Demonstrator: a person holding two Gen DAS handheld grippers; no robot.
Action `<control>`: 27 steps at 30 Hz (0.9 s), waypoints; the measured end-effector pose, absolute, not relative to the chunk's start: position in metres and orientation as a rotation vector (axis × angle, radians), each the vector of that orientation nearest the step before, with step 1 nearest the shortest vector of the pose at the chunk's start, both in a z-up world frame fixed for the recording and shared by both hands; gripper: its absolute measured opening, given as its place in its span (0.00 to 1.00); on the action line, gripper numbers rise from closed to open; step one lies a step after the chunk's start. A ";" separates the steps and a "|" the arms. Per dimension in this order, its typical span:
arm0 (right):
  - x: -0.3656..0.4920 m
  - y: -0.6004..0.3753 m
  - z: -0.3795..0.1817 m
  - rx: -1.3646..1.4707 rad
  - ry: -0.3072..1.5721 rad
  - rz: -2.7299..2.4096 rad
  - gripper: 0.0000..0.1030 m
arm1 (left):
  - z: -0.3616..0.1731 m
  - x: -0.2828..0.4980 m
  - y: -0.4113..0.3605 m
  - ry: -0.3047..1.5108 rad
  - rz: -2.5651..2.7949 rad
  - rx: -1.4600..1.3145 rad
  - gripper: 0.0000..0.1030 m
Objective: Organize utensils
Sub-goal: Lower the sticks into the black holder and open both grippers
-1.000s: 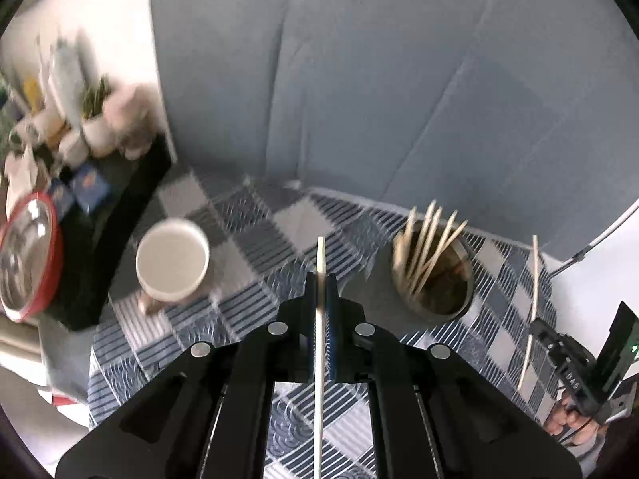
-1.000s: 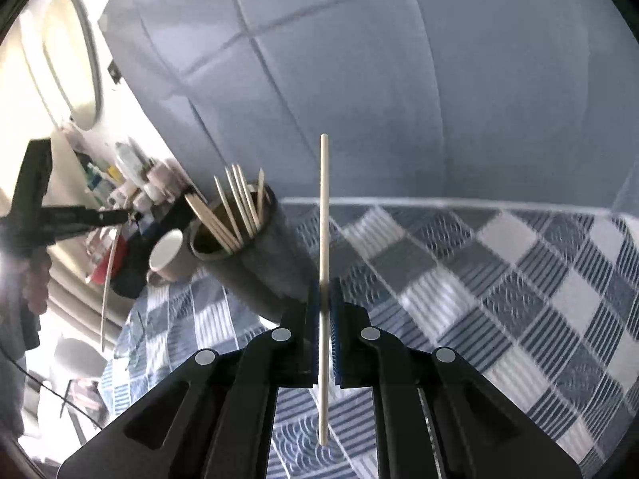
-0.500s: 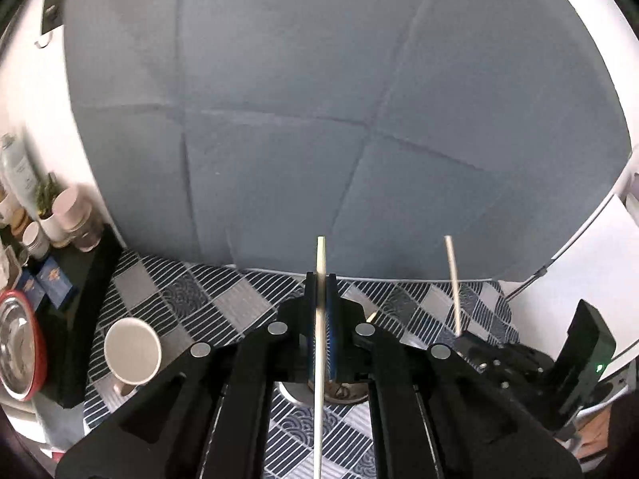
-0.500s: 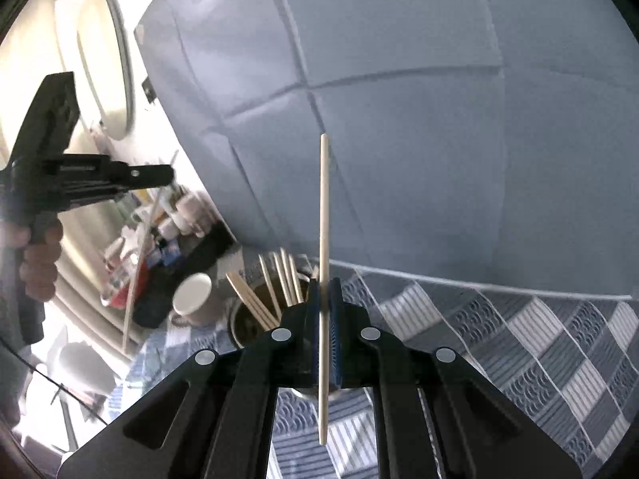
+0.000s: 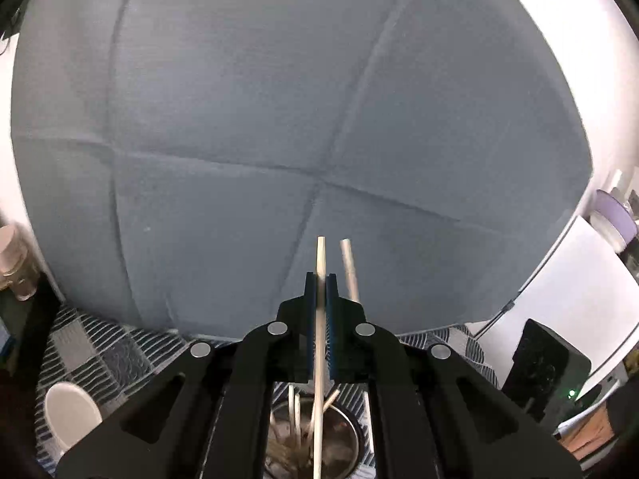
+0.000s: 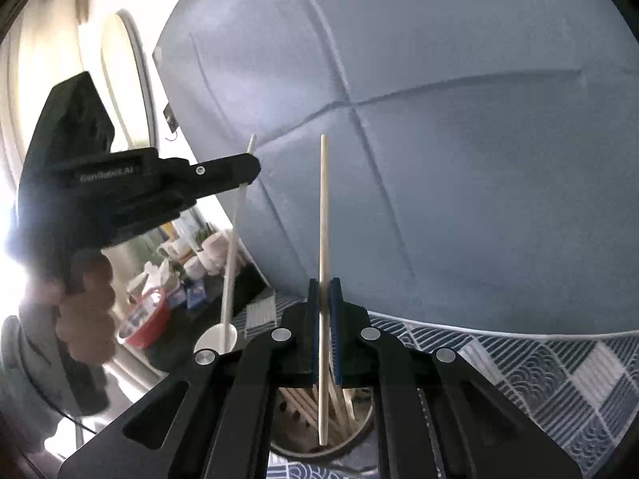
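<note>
My left gripper [image 5: 320, 283] is shut on a pale chopstick [image 5: 319, 359], held upright above the round metal utensil holder [image 5: 343, 439], which has several chopsticks in it. My right gripper [image 6: 324, 291] is shut on another chopstick [image 6: 323, 239], also upright, its lower tip over the holder's mouth [image 6: 355, 427]. The right chopstick's top shows just right of my left gripper [image 5: 348, 263]. In the right wrist view the left gripper [image 6: 247, 167] appears at the left with its chopstick [image 6: 233, 255] hanging down.
A white mug [image 5: 70, 411] stands on the blue checked tablecloth [image 5: 104, 351] at the left; it also shows in the right wrist view [image 6: 215, 339]. A grey-blue backdrop [image 5: 279, 119] rises behind. A red-rimmed bowl [image 6: 143, 319] and jars sit on a dark shelf at the far left.
Both grippers have moved in over the holder, and their views tilted upward. The two held chopsticks now stand close together above its mouth.
</note>
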State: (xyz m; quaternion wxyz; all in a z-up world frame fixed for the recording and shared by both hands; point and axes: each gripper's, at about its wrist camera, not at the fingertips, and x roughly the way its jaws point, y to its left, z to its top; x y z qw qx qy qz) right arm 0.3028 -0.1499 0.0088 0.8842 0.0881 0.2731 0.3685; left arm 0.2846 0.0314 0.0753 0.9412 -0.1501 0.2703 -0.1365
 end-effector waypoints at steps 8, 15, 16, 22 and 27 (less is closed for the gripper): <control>0.313 -0.139 -0.029 0.213 0.615 0.778 0.05 | 0.030 0.295 0.031 0.570 -0.305 -0.309 0.04; 0.303 -0.137 -0.038 0.199 0.616 0.784 0.05 | 0.006 0.289 0.027 0.590 -0.317 -0.309 0.05; 0.303 -0.137 -0.039 0.195 0.617 0.783 0.05 | 0.003 0.288 0.028 0.595 -0.317 -0.313 0.05; 0.295 -0.145 -0.036 0.161 0.623 0.747 0.08 | -0.001 0.279 0.036 0.603 -0.313 -0.344 0.05; 0.287 -0.151 -0.026 0.144 0.618 0.711 0.09 | 0.008 0.269 0.041 0.598 -0.302 -0.337 0.05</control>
